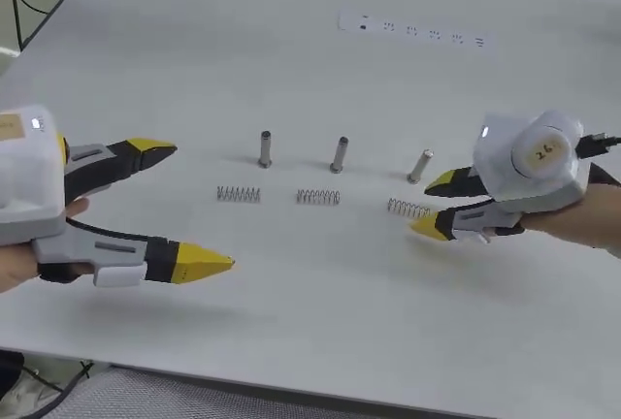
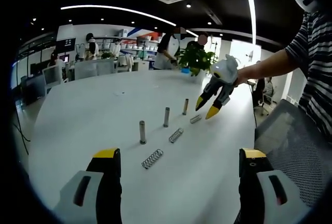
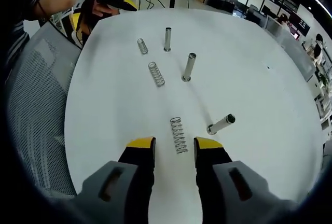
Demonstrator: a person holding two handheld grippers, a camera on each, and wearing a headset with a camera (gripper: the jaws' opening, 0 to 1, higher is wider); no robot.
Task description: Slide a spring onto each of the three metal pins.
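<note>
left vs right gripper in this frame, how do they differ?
Left gripper is spread wide; right gripper is open more narrowly. Left gripper sits beside the left spring, apart from it; right gripper straddles the near end of the right spring. Both are open, yellow-tipped and hold nothing.

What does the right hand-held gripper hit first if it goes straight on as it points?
Probably the nearest spring, lying in line with the gap between the open jaws of the right hand-held gripper; its height above the table is unclear.

Head view looks down; gripper views face inward, sharing pins (image 1: 339, 154)
</note>
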